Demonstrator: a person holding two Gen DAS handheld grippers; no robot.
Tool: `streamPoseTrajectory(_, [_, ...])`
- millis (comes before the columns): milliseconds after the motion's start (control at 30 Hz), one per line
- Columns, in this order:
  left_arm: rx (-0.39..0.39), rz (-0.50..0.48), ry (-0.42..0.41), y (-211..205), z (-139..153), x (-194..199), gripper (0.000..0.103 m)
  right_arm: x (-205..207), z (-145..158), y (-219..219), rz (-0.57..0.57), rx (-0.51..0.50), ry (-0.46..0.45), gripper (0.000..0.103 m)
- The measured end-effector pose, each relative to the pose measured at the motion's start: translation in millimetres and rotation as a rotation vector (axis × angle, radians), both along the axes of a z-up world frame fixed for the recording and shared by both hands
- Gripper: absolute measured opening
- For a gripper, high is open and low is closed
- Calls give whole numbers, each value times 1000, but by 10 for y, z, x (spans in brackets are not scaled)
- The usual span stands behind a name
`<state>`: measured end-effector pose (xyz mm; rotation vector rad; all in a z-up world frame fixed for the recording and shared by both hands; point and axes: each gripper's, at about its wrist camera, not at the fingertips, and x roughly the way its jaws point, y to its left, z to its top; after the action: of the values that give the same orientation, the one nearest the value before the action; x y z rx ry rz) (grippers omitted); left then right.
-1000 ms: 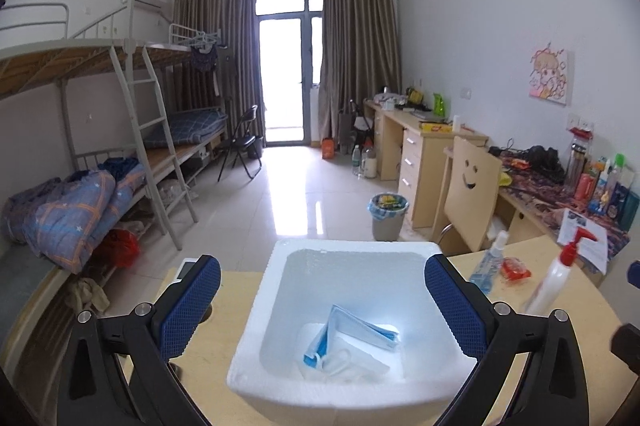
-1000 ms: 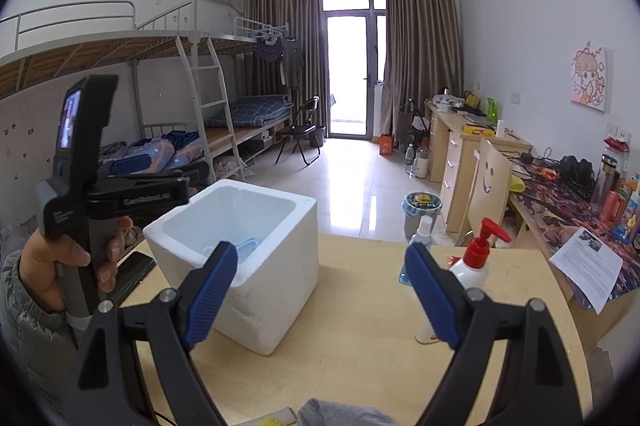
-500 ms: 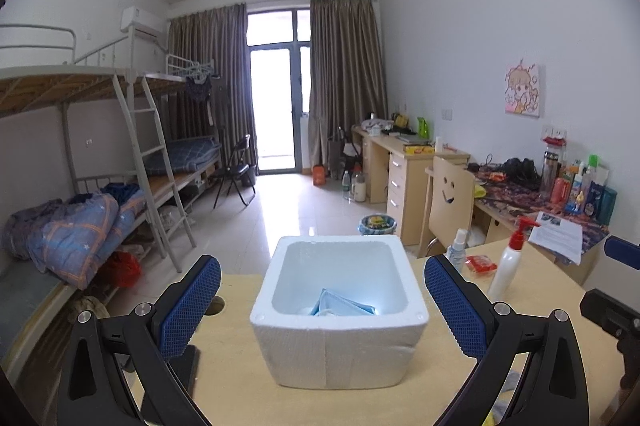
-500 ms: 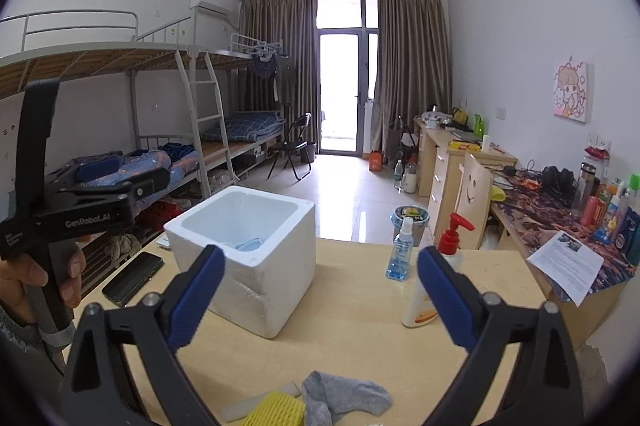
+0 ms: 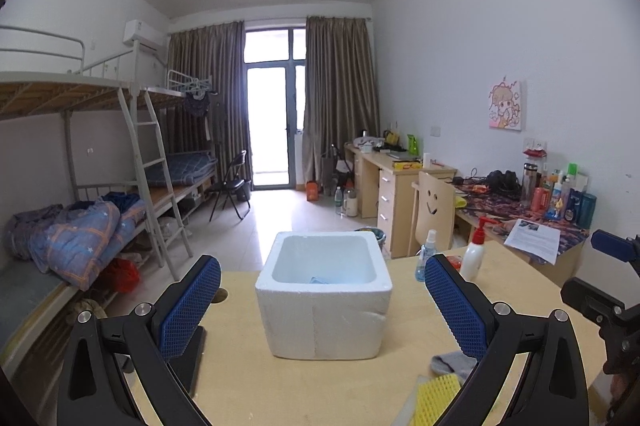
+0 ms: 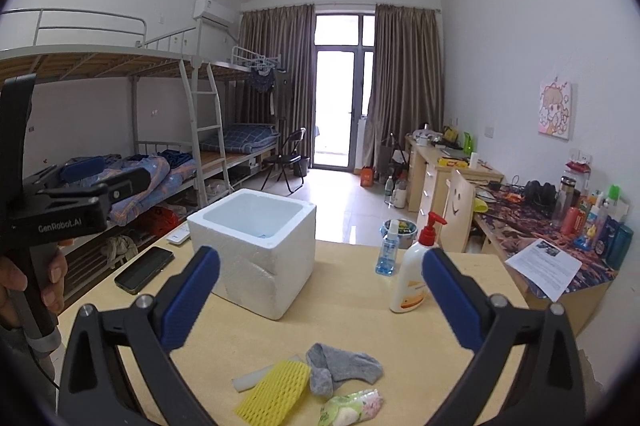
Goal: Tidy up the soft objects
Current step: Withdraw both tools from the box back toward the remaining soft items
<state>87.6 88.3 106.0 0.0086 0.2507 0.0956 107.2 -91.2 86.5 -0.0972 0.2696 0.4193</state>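
Observation:
A white foam box stands on the wooden table, with a blue packet showing inside. My left gripper is open and empty, well back from the box and facing it. My right gripper is also open and empty; the box lies ahead to its left. Below it on the table lie a grey sock, a yellow foam net, a tissue packet and a white strip. The sock and the net also show in the left wrist view, at lower right.
A pump bottle and a small spray bottle stand right of the box. A phone lies left of it. A hand holds the left gripper's handle at the far left. A cluttered desk runs along the right wall.
Both grippers have drawn back from the box, which now looks smaller and farther away. The sock, foam net and tissue packet have come into view. The right jaws spread wider.

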Motion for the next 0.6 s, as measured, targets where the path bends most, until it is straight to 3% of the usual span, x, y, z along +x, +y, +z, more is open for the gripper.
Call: streamPoseTrajectory(600, [12, -59, -32, -263, -249, -555, 102, -549, -161, -187, -47, 21, -47, 102])
